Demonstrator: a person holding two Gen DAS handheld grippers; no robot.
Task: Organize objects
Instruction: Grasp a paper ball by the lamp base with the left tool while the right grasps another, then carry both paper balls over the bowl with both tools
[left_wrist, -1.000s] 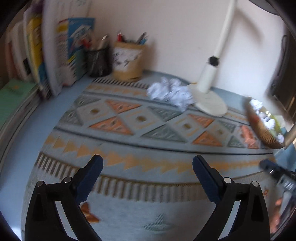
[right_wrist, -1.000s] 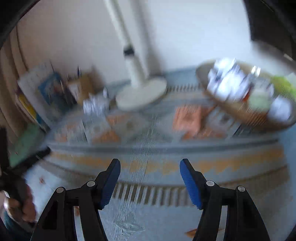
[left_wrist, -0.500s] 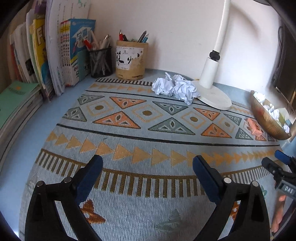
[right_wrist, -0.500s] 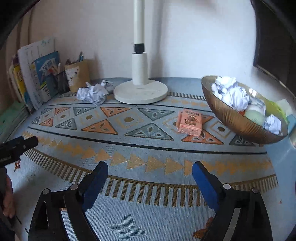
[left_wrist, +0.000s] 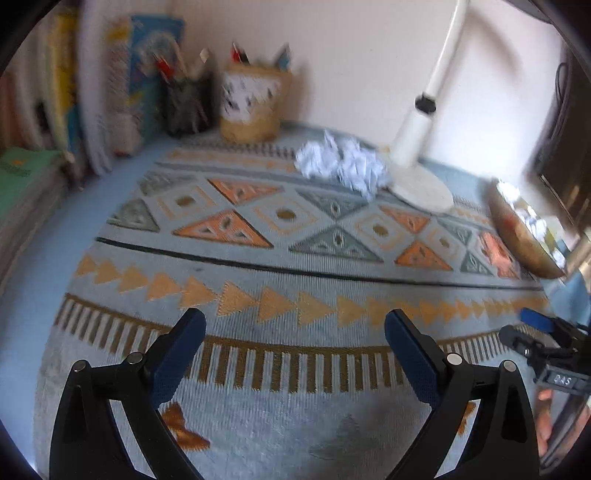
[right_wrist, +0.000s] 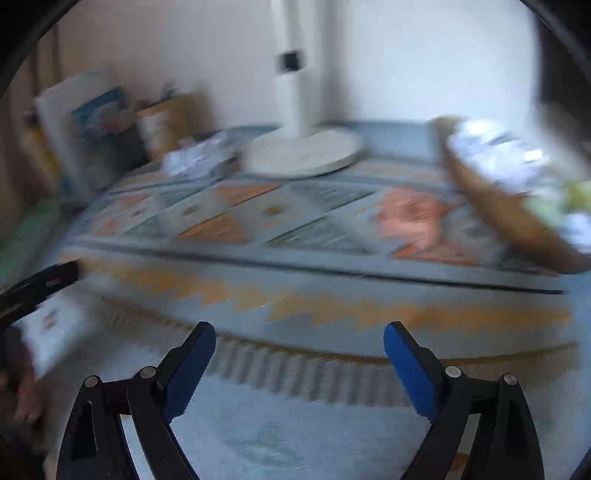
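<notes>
The left gripper (left_wrist: 293, 334) is hanging over the near edge of the woven mat with orange and grey triangles (left_wrist: 288, 258). Its two blue tips are spread wide apart and are holding nothing. The right gripper (right_wrist: 299, 343) is doing the same on its side, with its blue tips wide apart and empty.

The things to tidy are lying far ahead of both grippers. The pile of crumpled white paper balls (left_wrist: 341, 164) is sitting at the back of the mat, just beside the round base of the white desk lamp (left_wrist: 421, 186). From the left gripper the pile is lying ahead and a little to the right. From the right gripper the same pile (right_wrist: 197, 160) is lying ahead and well to the left, so the left gripper is looking like the better one to reach it. The pile is stretching sideways, across the way the left gripper is pointing.

The shiny gold bowl (right_wrist: 506, 210) with paper already in it is sitting far right. A small orange block (right_wrist: 413, 218) is resting near the bowl, but the right view is blurry, so it is hard to say if they are touching. That block is lying closer to the right gripper.
</notes>
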